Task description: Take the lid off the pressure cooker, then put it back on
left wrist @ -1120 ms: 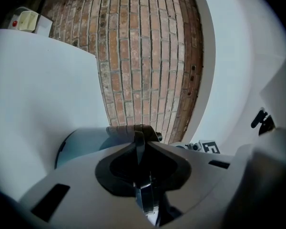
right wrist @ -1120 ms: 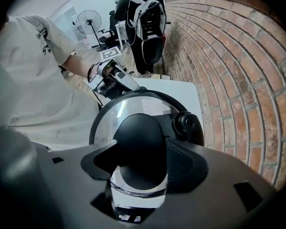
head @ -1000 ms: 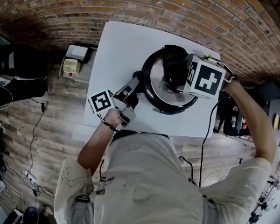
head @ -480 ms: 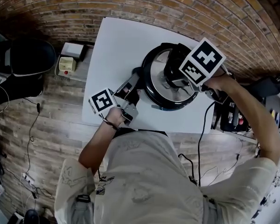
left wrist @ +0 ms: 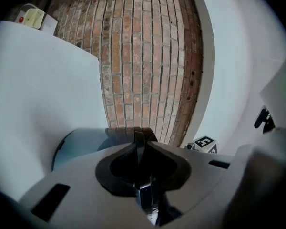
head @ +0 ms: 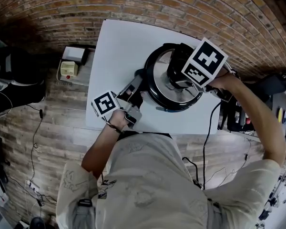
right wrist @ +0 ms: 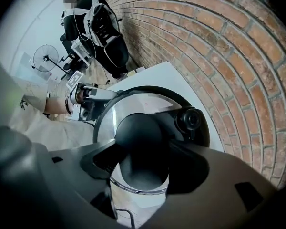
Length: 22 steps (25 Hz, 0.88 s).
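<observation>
Two grippers busy | pressure cooker (head: 174,109) near the table's (head: 119,46) near-right corner, lid (head: 158,78) on | right gripper (right wrist: 142,173) straight above, pointing down, clamped round the lid knob (right wrist: 140,142) | left gripper (left wrist: 139,147) lies level at its left, pinched on the side handle (head: 139,75) | lift's straight up, I reckon

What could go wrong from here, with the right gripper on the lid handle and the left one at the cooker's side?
1. The right gripper clasps a smooth, rounded lid handle; it could slip when the lid is twisted.
2. The left gripper pinches only the thin side handle, so the pressure cooker may swivel on the table.
3. The cord hangs off the table's near edge and might snag.
</observation>
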Motion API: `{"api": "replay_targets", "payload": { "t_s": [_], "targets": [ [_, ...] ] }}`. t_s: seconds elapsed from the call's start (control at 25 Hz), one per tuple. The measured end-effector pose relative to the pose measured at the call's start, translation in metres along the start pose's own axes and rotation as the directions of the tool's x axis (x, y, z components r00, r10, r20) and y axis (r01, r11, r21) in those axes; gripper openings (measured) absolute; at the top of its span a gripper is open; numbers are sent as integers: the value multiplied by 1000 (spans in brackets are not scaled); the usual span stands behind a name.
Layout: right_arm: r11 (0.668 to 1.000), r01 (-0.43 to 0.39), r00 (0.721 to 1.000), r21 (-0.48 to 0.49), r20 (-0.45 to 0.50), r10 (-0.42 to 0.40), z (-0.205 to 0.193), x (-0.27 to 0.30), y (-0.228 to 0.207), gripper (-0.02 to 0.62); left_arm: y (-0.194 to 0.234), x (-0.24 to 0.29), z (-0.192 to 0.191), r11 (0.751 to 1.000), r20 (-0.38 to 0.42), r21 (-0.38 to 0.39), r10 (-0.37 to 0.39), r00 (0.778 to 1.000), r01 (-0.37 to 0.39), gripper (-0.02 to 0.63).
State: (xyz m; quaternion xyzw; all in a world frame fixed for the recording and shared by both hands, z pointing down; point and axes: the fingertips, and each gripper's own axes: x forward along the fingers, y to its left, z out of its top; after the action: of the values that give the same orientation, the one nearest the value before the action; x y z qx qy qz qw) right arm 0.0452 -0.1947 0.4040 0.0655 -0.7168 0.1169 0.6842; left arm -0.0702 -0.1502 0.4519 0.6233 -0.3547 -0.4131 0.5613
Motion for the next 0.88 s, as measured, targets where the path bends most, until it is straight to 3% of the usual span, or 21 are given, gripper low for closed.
{"api": "replay_targets", "payload": {
  "t_s": [0.44,0.88],
  "targets": [
    [995,12,1000,-99,18,-10,0,-2,0,295,1,1,0,1000,-15,-7,10,1000,-10,67],
    [992,27,999,-120,50,-21,4,-28,0,293,2,0,1,1000,-16,-8,9,1000,-9,67]
  ]
}}
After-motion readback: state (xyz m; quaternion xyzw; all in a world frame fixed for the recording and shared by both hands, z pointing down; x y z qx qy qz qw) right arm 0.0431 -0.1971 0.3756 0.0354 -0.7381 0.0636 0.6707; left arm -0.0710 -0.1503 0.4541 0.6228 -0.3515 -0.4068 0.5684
